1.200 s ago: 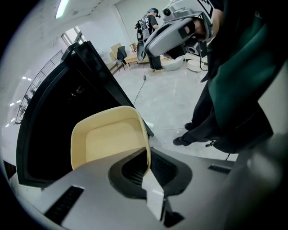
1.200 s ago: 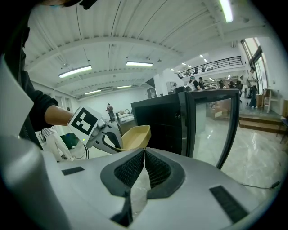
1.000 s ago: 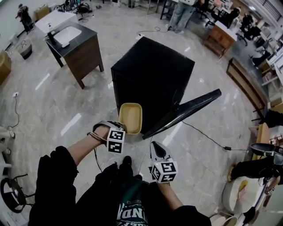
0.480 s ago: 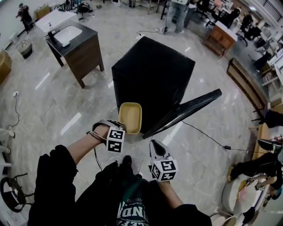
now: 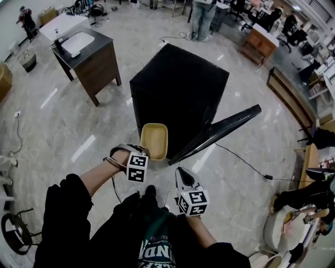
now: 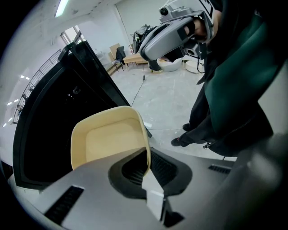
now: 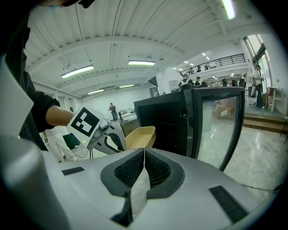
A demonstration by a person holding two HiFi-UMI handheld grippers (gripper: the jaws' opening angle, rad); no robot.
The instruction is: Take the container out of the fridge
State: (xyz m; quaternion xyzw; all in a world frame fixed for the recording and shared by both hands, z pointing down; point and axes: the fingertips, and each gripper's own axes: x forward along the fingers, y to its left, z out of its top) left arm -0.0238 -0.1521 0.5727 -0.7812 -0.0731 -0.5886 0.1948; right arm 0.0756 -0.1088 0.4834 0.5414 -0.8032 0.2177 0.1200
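Observation:
A shallow beige container hangs in front of the small black fridge, outside it. My left gripper is shut on the container's near rim; the left gripper view shows the rim pinched between the pads. The container also appears in the right gripper view, beside the fridge. The fridge's glass door stands swung open to the right. My right gripper floats below the door's edge, shut, with nothing between its jaws.
A dark wooden cabinet with a white sink stands at the left. A black cable runs across the marble floor right of the fridge. People stand at the far side of the room. Benches line the right.

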